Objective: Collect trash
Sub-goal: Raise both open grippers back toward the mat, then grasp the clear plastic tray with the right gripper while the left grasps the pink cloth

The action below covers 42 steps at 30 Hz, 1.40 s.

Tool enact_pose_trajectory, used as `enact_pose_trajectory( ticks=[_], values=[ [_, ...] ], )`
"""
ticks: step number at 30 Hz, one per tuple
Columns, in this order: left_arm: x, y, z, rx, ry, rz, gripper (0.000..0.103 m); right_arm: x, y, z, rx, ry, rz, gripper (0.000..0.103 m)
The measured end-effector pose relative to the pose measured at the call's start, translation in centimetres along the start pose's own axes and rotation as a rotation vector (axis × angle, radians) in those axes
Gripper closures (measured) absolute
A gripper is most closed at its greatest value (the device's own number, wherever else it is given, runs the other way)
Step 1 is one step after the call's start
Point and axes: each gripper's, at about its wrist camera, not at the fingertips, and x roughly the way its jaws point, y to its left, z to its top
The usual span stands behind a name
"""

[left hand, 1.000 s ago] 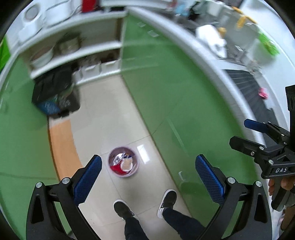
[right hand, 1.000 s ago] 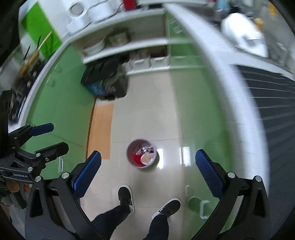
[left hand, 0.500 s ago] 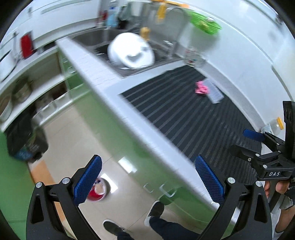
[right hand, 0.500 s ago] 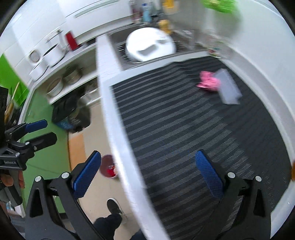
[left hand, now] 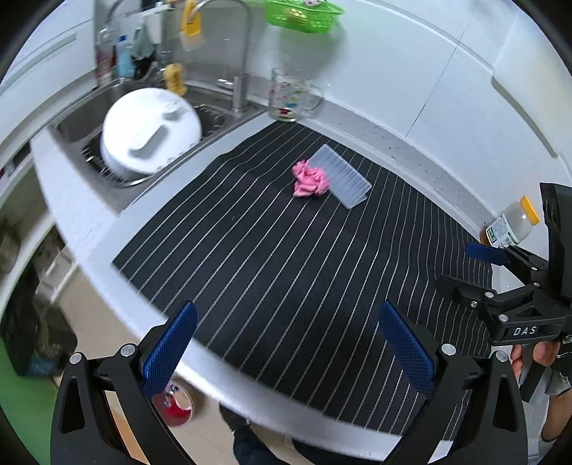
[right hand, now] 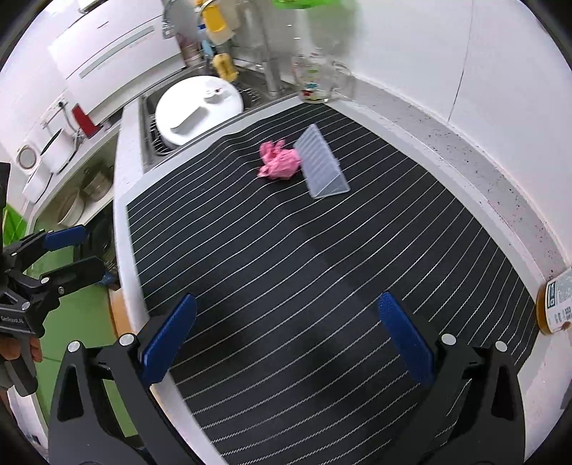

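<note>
The surface carries a black striped mat whose near edge runs close to the rounded white front edge, beyond which the floor drops away. On the far side a speckled strip separates the mat from the white wall. To the left the mat ends at the sink, where 1 white round lid rests on a rack. The middle of the mat is bare, giving open room between both grippers and the far items.

1 crumpled pink wad lies on the far part of the mat, touching or just beside 1 clear ribbed plastic piece on its right. It sits well ahead of the left gripper, roughly on the line between its fingers, and ahead and slightly left of centre for the right gripper. Both grippers hang over the near edge of the mat with fingers spread wide apart and nothing between them.

1 glass mug stands at the far corner by the faucet, 1 bottle with a yellow cap sits at the right end of the surface, and 1 green basket hangs on the wall. On the floor below, 1 small bin with red contents shows beside the left gripper's left finger.
</note>
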Motion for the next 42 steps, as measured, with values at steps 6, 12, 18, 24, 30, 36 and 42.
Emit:
enact_pose_trajectory(
  ticks=[6, 12, 18, 24, 30, 36, 42],
  values=[
    [2.7, -0.4, 3.4, 0.051, 0.024, -0.041, 0.006, 2.4, -1.7, 3.6, 0.035, 0.001, -0.037, 0.003],
    [5.4, 0.5, 6.4, 0.057, 0.05, -0.058, 0.006, 6.3, -2.9, 7.0, 0.038, 0.03, -0.044, 0.003],
    [8.1, 1.3, 8.2, 0.037, 0.085, -0.062, 0.006, 10.0, -4.3, 9.3, 0.034, 0.062, -0.022, 0.005],
    [10.8, 1.8, 9.4, 0.014, 0.114, -0.067, 0.006, 13.4, -5.4, 10.9, 0.043, 0.1, 0.028, 0.029],
    [12.4, 1.8, 9.6, 0.021, 0.141, -0.075, 0.006, 14.9, -5.6, 11.5, 0.049, 0.117, 0.084, 0.063],
    [12.7, 1.6, 10.0, 0.026, 0.144, -0.09, 0.006, 14.0, -5.3, 11.5, 0.04, 0.094, 0.103, 0.09],
    [12.8, 0.5, 10.5, 0.055, 0.139, -0.105, 0.006, 11.8, -5.3, 11.9, 0.044, 0.039, 0.098, 0.096]
  ],
)
